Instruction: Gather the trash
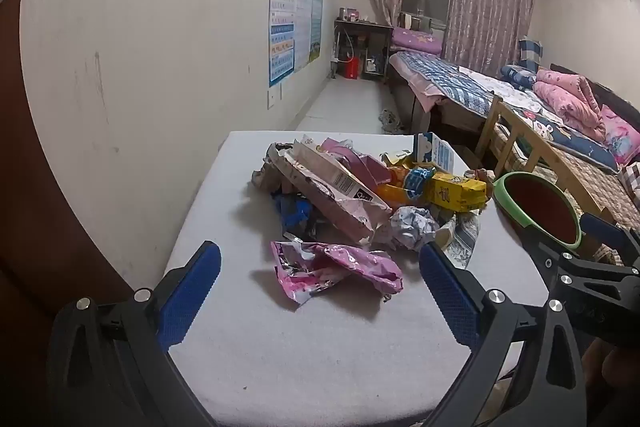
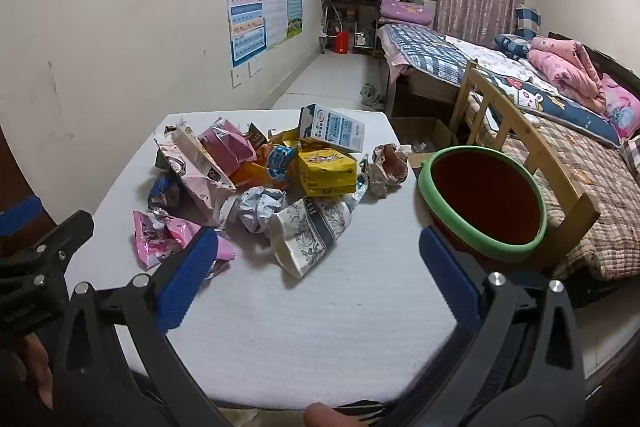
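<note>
A pile of trash lies on the white table (image 1: 312, 347): a pink foil wrapper (image 1: 332, 271) nearest me, a long pink carton (image 1: 336, 195), a crumpled paper ball (image 1: 412, 227), a yellow box (image 1: 456, 193) and a blue-white milk carton (image 2: 332, 129). My left gripper (image 1: 320, 259) is open, just short of the pink wrapper (image 2: 160, 235). My right gripper (image 2: 318, 245) is open and empty, near a flattened floral paper cup (image 2: 308, 235). A red bin with a green rim (image 2: 484, 203) stands at the table's right edge, also in the left wrist view (image 1: 540, 211).
A wall runs along the table's left side. A wooden bed frame (image 2: 520, 143) and beds with bedding are to the right. A cardboard box (image 2: 424, 135) sits on the floor behind the table.
</note>
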{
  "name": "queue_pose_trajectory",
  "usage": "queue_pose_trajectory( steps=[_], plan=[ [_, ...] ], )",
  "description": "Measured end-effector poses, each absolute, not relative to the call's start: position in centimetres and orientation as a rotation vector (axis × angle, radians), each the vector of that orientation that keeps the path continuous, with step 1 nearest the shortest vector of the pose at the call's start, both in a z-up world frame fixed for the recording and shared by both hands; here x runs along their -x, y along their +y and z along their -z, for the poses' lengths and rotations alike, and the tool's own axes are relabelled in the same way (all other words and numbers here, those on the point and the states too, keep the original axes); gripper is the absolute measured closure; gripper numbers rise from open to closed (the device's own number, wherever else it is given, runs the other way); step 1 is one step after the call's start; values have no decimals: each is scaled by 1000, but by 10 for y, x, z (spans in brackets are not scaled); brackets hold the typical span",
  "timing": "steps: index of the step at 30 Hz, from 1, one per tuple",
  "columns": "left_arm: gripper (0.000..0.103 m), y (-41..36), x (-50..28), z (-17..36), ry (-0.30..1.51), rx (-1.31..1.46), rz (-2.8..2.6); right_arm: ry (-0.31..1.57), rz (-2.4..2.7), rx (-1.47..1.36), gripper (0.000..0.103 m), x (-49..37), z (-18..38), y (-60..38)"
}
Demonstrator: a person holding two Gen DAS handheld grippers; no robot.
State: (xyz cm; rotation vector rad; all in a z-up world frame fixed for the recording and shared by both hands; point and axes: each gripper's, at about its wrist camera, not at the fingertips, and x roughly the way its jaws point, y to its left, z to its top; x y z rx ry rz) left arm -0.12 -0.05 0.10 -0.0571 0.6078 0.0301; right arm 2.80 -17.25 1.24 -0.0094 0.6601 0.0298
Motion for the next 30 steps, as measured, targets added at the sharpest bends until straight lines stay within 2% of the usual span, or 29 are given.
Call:
queue_pose_trajectory(
  steps=[30],
  plan=[
    [8, 1, -1, 4, 633, 66, -42, 667, -54, 29, 3, -29, -8, -168]
  ],
)
